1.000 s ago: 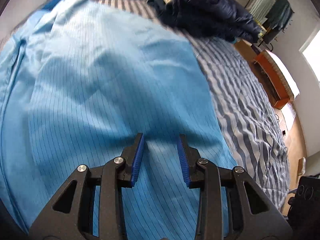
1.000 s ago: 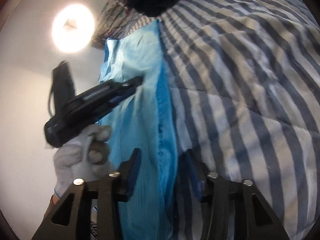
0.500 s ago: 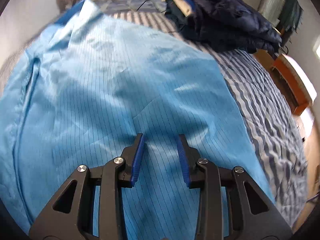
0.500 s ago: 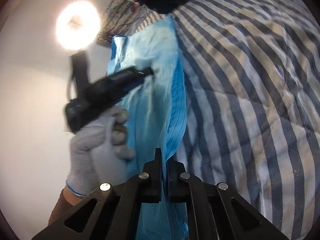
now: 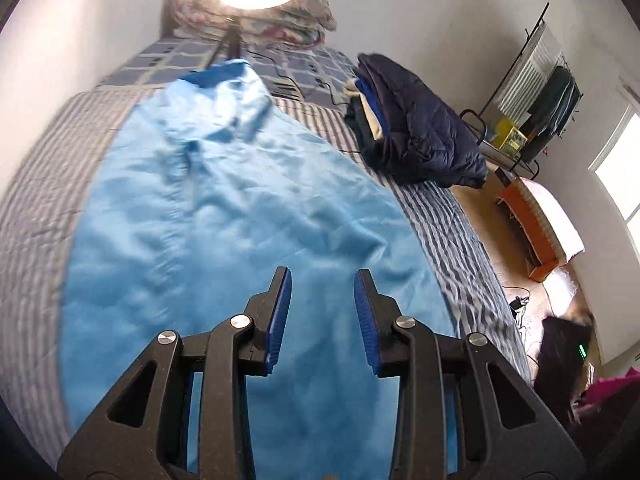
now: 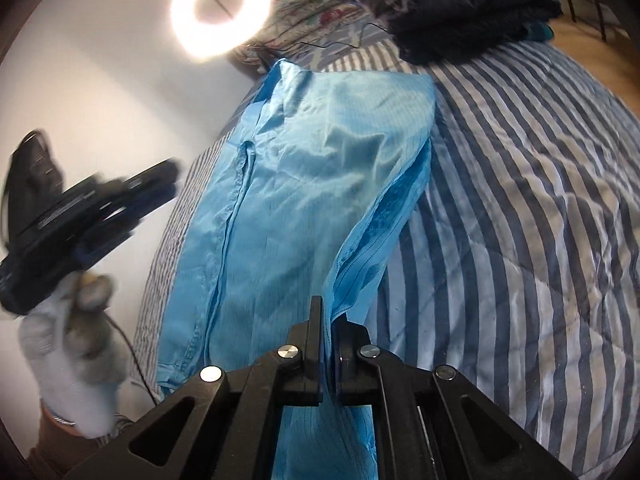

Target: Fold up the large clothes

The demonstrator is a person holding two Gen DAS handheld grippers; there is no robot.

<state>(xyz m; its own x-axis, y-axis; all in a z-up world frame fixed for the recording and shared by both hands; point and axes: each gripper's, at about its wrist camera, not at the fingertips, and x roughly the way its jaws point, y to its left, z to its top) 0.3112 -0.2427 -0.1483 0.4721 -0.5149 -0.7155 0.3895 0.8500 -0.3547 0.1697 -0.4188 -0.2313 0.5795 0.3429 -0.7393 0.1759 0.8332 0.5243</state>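
Note:
A large light blue garment with fine pinstripes lies spread on the striped bed; it also shows in the right wrist view. My left gripper is open and empty, held above the garment's near part. My right gripper is shut on the garment's right edge and lifts that edge off the bed, so a fold hangs from the jaws. The left gripper also shows in the right wrist view, blurred, held in a gloved hand at the left, off the cloth.
The blue and white striped quilt covers the bed. A pile of dark navy clothes sits at the far right of the bed, also in the right wrist view. A ring light glows at the headboard. An orange bench stands beside the bed.
My right gripper closed on the garment's edge and raised it. My left gripper lifted up and back from the cloth, still open.

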